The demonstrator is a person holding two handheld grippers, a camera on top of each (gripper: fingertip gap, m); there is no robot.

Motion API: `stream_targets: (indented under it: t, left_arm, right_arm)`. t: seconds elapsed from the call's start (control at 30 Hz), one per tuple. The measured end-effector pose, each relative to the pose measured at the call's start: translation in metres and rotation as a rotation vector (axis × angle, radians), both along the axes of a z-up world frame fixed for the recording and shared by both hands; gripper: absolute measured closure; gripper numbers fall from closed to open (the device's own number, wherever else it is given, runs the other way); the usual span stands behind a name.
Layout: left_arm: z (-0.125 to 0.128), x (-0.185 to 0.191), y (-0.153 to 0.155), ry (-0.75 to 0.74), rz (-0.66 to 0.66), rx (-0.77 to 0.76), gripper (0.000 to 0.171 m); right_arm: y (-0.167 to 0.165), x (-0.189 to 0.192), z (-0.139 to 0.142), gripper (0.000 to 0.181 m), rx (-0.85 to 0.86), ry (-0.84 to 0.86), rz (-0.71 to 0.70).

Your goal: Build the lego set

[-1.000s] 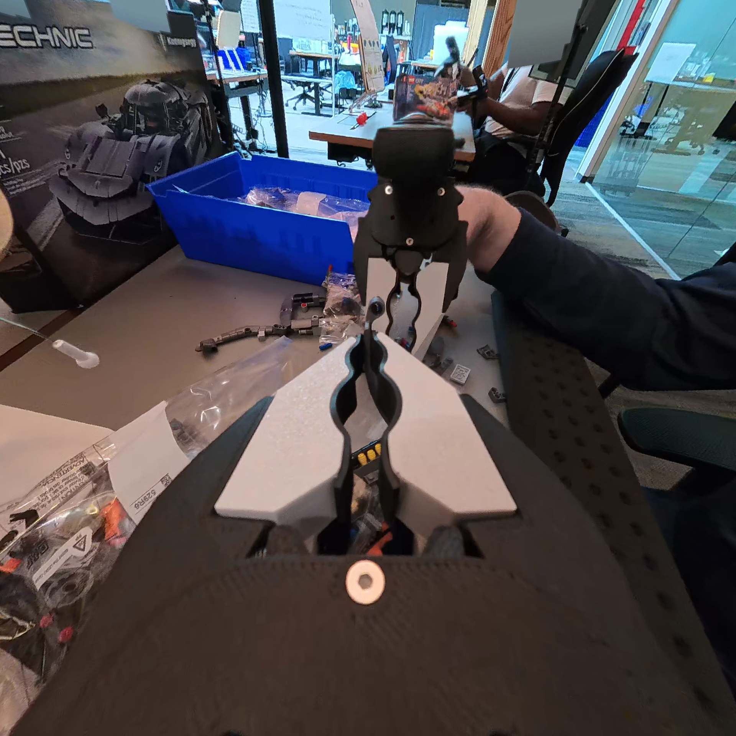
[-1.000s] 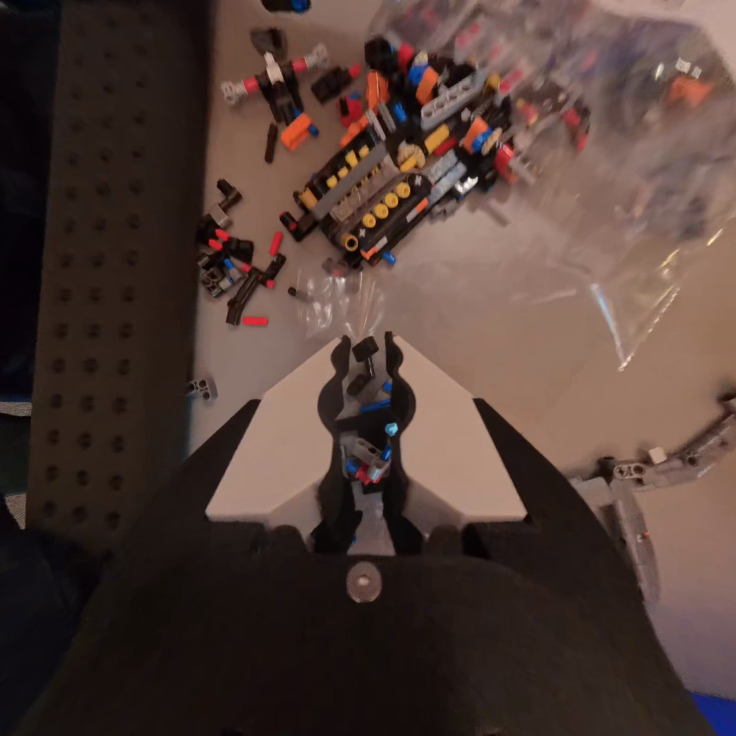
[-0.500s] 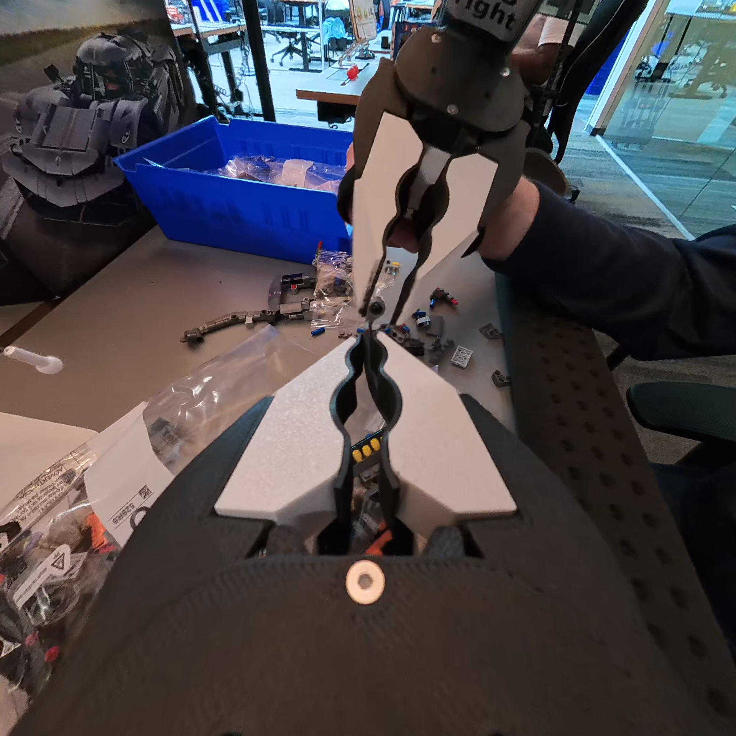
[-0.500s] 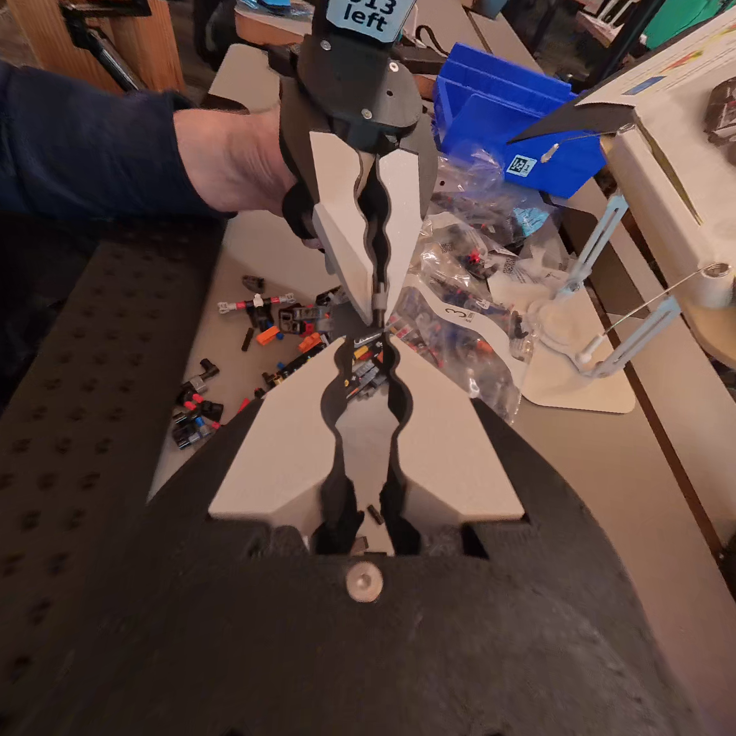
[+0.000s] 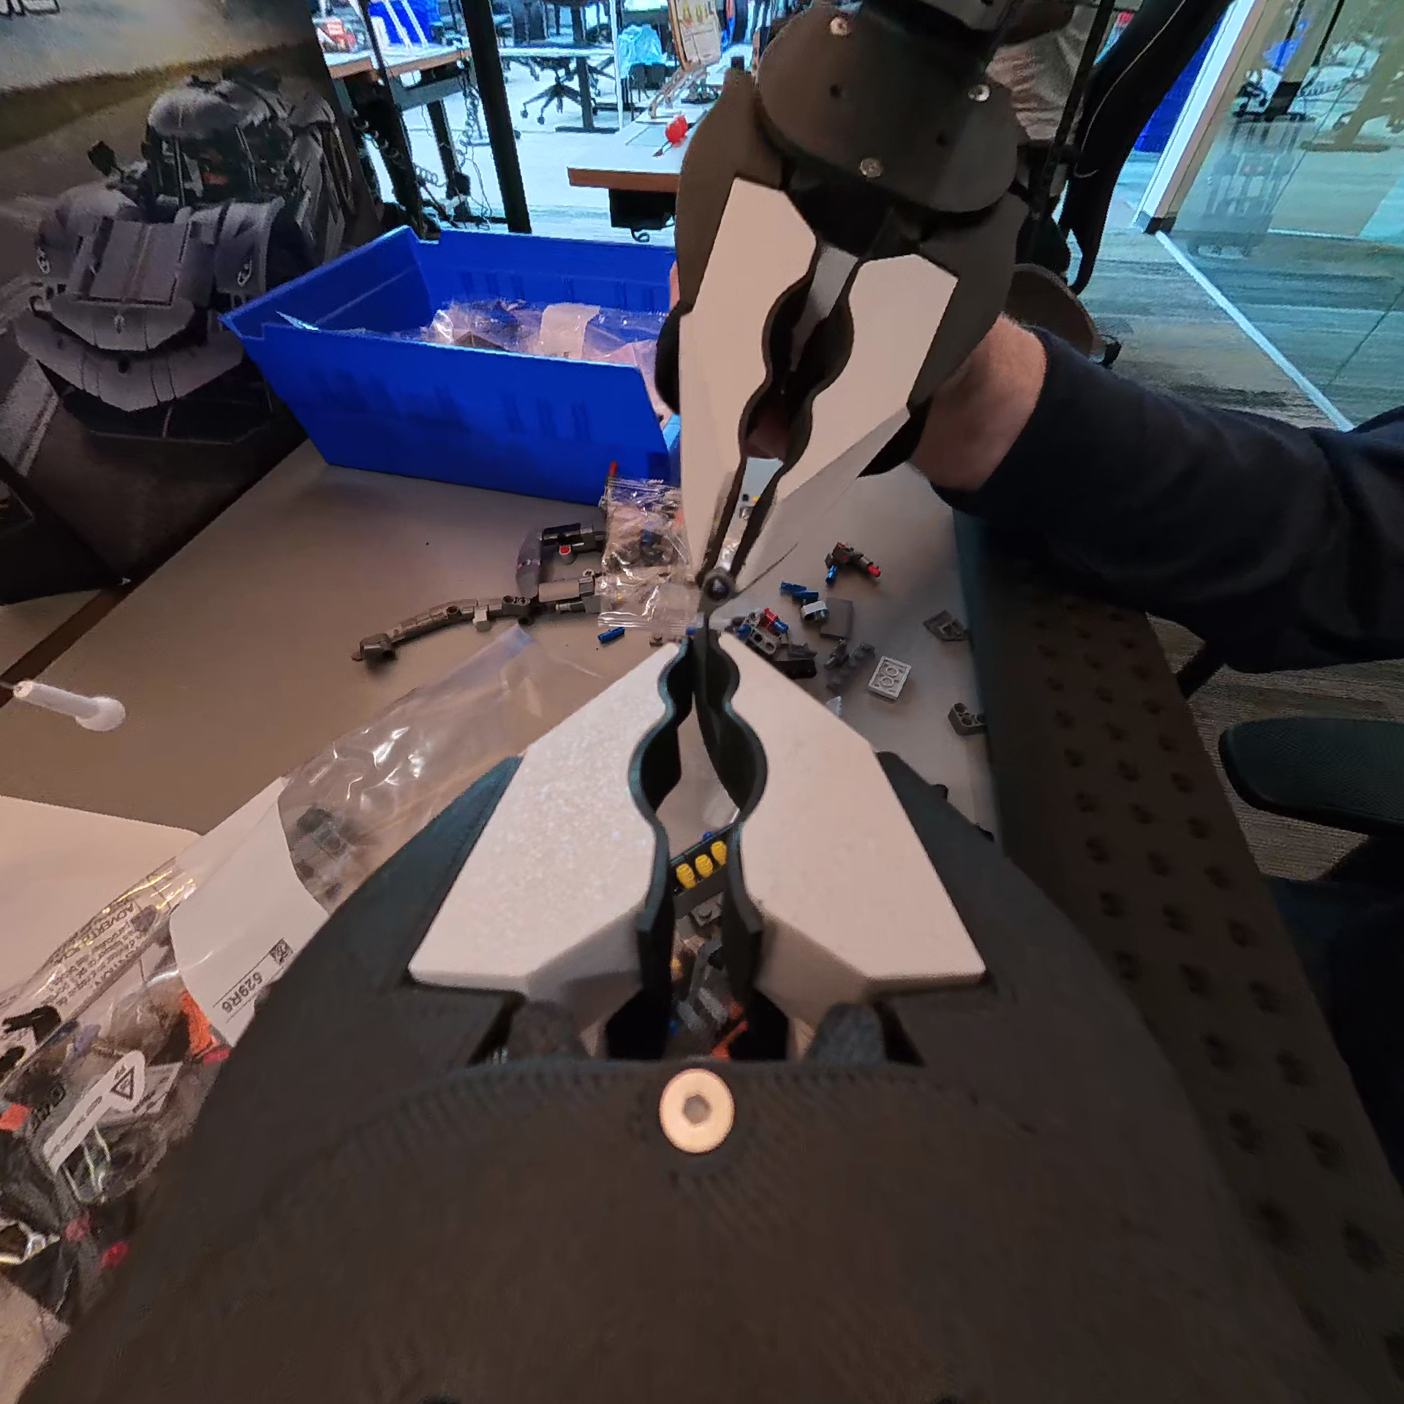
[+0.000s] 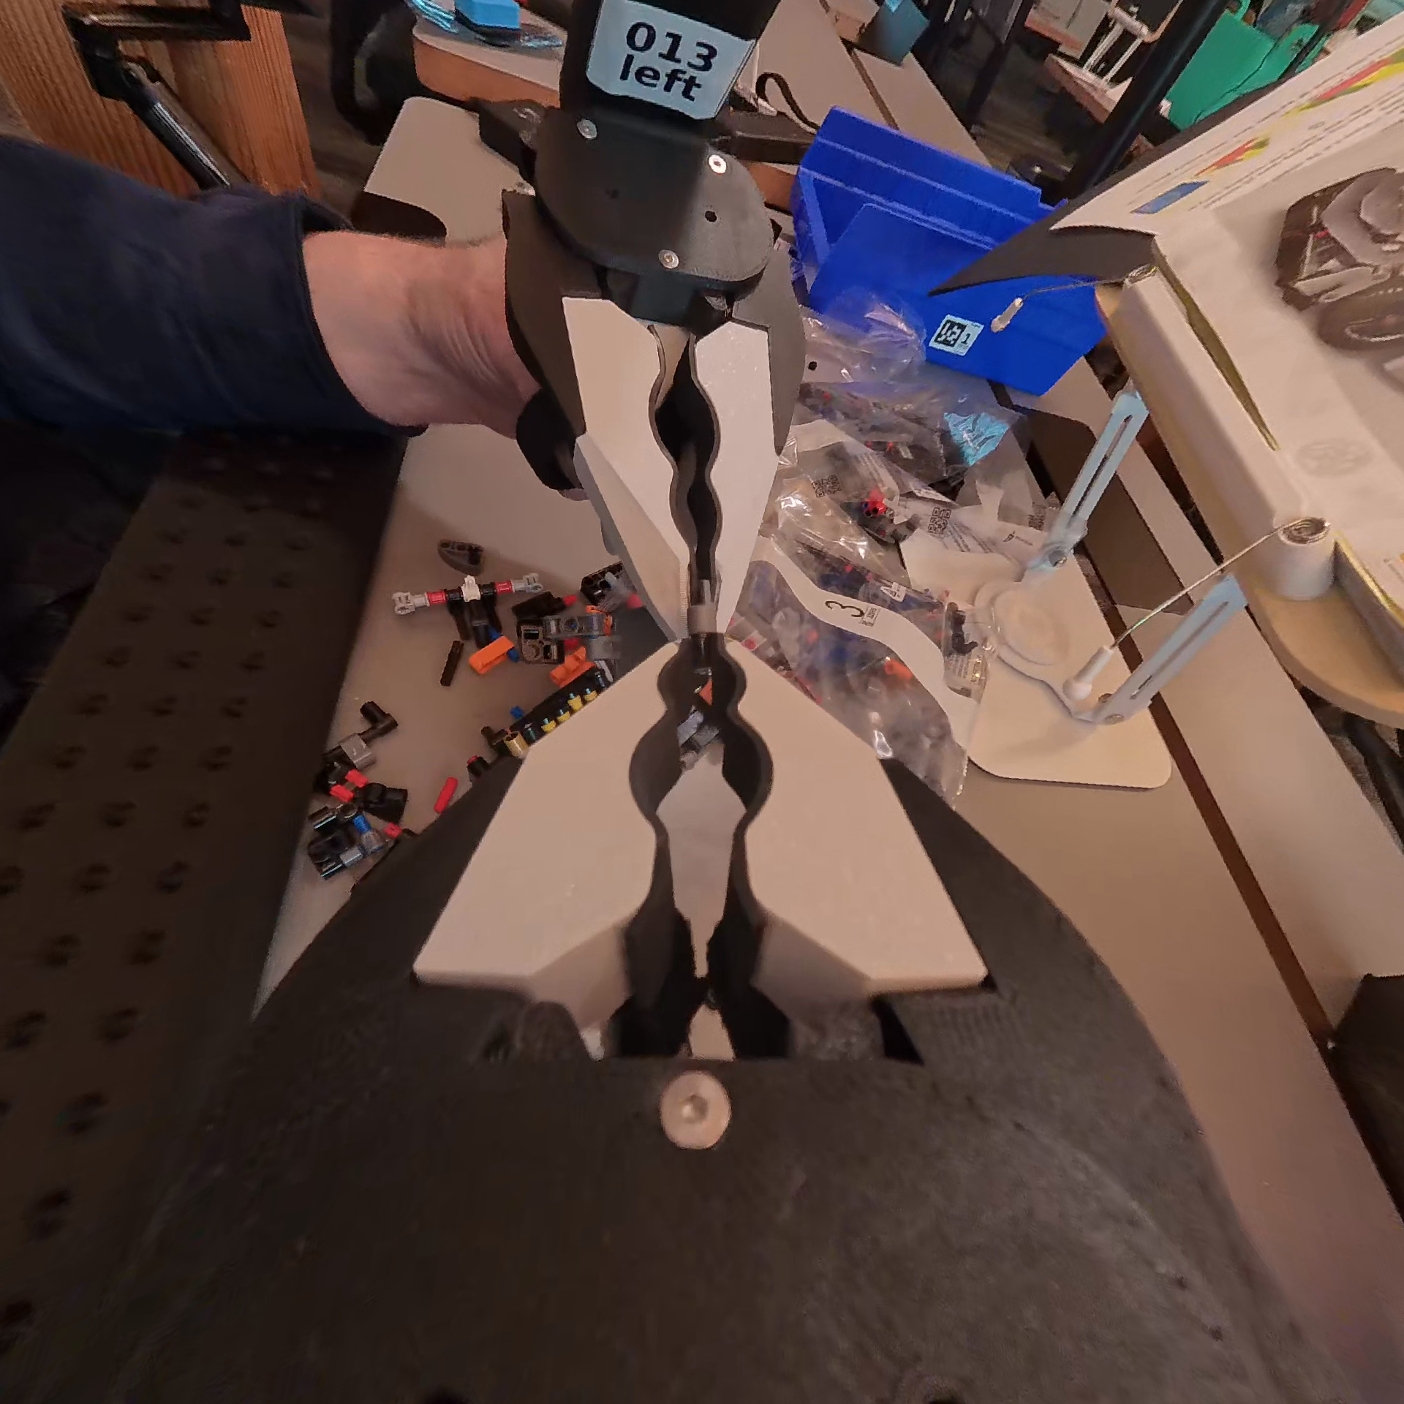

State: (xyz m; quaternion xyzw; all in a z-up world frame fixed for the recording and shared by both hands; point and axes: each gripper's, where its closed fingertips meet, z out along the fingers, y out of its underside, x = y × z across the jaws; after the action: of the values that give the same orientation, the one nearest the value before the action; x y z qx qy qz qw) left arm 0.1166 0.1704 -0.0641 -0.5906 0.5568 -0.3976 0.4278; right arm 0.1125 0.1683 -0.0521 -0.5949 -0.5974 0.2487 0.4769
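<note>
My left gripper [image 5: 703, 646] is shut on a thin dark grey piece [image 5: 715, 586] whose round end sticks out past its tips. My right gripper [image 5: 722, 566] comes down from above and meets it tip to tip above the table. In the right wrist view my right gripper [image 6: 703, 652] is shut on a small black piece. It touches the grey piece [image 6: 700, 611] held by the left gripper [image 6: 700, 600]. A partly built assembly with yellow pins [image 6: 558, 710] lies on the table below, among loose pieces [image 6: 357, 805].
A blue bin [image 5: 471, 395] with bags stands at the back, beside the set's box [image 5: 137, 251]. Clear bags of parts [image 6: 858, 577] and a white booklet stand [image 6: 1064, 684] are to one side. A black perforated mat [image 6: 152, 684] lines the table edge. A grey curved sub-assembly [image 5: 471, 615] lies near the bin. The grippers are tip to tip, or close to it. From either gripper's tips it is about 25 centimeters to the grey curved sub-assembly [image 5: 471, 615].
The right gripper swung up from pointing down at the table to face the left gripper. The two sets of tips closed in and now touch.
</note>
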Motion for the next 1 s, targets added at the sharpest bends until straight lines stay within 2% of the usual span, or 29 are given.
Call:
stream_targets:
  t: [0.23, 0.33, 0.7, 0.73, 0.77, 0.8, 0.83, 0.9, 0.93, 1.0]
  left_arm:
    - [0.013, 0.002, -0.002, -0.033, 0.038, 0.060, 0.171]
    - [0.007, 0.004, -0.001, 0.006, 0.054, 0.082, 0.171]
    - [0.024, 0.004, 0.000, -0.091, 0.086, 0.033, 0.171]
    - [0.048, -0.003, -0.001, -0.230, 0.088, 0.016, 0.171]
    - [0.076, -0.020, 0.002, -0.374, 0.084, -0.048, 0.171]
    - [0.085, -0.038, 0.015, -0.403, 0.150, -0.004, 0.171]
    - [0.071, -0.043, 0.024, -0.315, 0.193, 0.014, 0.171]
    - [0.042, -0.029, 0.022, -0.223, 0.175, -0.019, 0.171]
    - [0.036, -0.022, 0.019, -0.198, 0.152, -0.026, 0.171]
    - [0.043, -0.017, 0.018, -0.232, 0.125, -0.034, 0.171]
  right_arm:
    - [-0.002, 0.005, 0.004, 0.181, 0.005, -0.014, -0.017]
    - [-0.002, 0.009, -0.001, 0.180, 0.009, -0.051, -0.018]
    - [-0.001, 0.011, 0.006, 0.180, -0.042, 0.041, -0.010]
    - [0.002, 0.013, 0.001, 0.180, -0.043, 0.014, -0.027]
    - [0.014, 0.022, -0.021, 0.181, -0.034, -0.104, -0.094]
    - [0.025, 0.030, -0.045, 0.180, -0.043, -0.200, -0.147]
    - [0.023, 0.026, -0.050, 0.180, -0.077, -0.180, -0.137]
    - [0.013, 0.015, -0.019, 0.181, -0.050, -0.074, -0.087]
    - [0.012, 0.015, -0.010, 0.181, -0.055, -0.045, -0.070]
    - [0.011, 0.021, -0.027, 0.180, -0.139, -0.091, -0.055]
